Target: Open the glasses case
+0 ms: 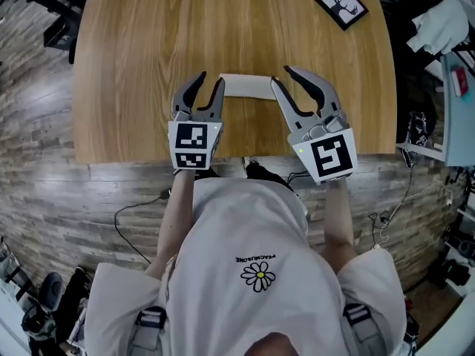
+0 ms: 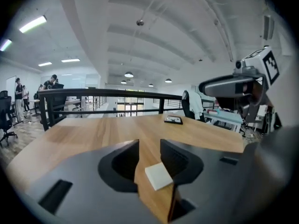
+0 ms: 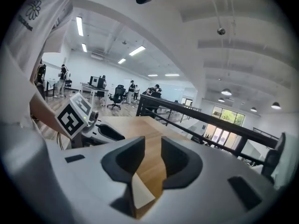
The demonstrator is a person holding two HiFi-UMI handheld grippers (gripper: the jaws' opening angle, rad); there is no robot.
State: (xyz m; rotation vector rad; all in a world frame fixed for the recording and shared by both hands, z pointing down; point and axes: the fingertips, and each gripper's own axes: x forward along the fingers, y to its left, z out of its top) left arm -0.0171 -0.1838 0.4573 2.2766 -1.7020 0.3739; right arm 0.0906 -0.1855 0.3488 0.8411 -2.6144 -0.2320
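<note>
From each of my gripper views only a white corner of the glasses case (image 1: 245,86) shows, and the grey jaw bodies cover the rest. From the head view it is a plain white oblong, and I can make out no seam or hinge. It lies along the table's (image 1: 148,50) near edge, between my two grippers. My left gripper (image 1: 211,78) has its jaws apart, with one end of the case low in the gap against the inner jaw. My right gripper (image 1: 283,78) is also parted, with the other end in its gap. I cannot tell whether either pad touches the case. A framed picture (image 1: 341,6) sits near the far right corner of the light wood top. Beyond it are a black railing (image 2: 93,94), ceiling lights and a plank floor (image 1: 44,162).
</note>
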